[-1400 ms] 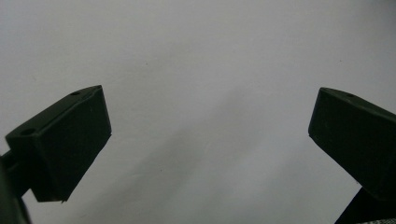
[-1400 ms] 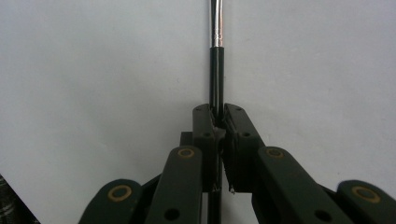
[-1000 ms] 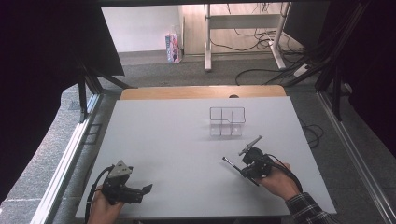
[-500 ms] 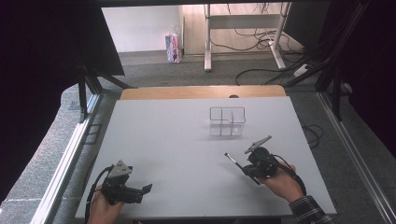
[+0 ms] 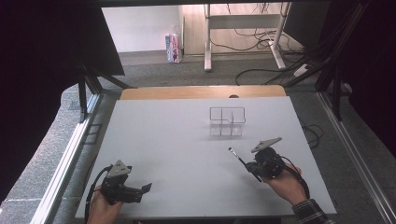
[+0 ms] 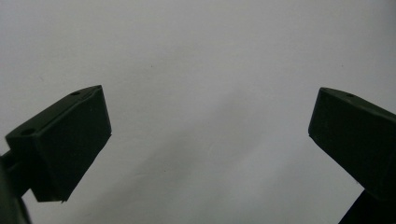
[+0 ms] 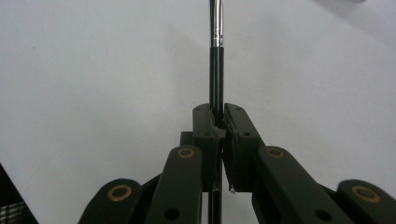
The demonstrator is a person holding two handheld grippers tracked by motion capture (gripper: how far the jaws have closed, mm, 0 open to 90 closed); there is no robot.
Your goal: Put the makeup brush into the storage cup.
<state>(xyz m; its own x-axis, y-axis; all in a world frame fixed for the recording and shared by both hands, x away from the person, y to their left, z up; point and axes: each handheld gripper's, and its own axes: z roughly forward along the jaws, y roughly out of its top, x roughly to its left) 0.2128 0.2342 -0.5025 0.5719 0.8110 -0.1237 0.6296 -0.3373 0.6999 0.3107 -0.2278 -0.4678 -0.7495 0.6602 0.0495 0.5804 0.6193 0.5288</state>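
Observation:
A thin black brush (image 5: 236,156) with a silver ferrule is held at the table's right front, its tip pointing far-left. My right gripper (image 5: 250,167) is shut on its black handle. In the right gripper view the jaws pinch the brush (image 7: 216,70) upright between them, and the right gripper (image 7: 218,123) hangs over bare white table. A clear compartmented organizer (image 5: 227,121) stands a little beyond it, right of centre. My left gripper (image 5: 145,189) rests at the front left. In its own view the left gripper (image 6: 210,135) is open, jaws wide apart with nothing between them.
The white tabletop (image 5: 177,140) ends in a wooden strip (image 5: 201,92) at the far edge. Metal rails (image 5: 70,154) run along both sides. On the floor beyond lie cables (image 5: 261,70), and a small carton (image 5: 173,47) stands there.
My right gripper has shifted a little to the right with the brush, whose tip now sits slightly farther from me. The left gripper has stayed put.

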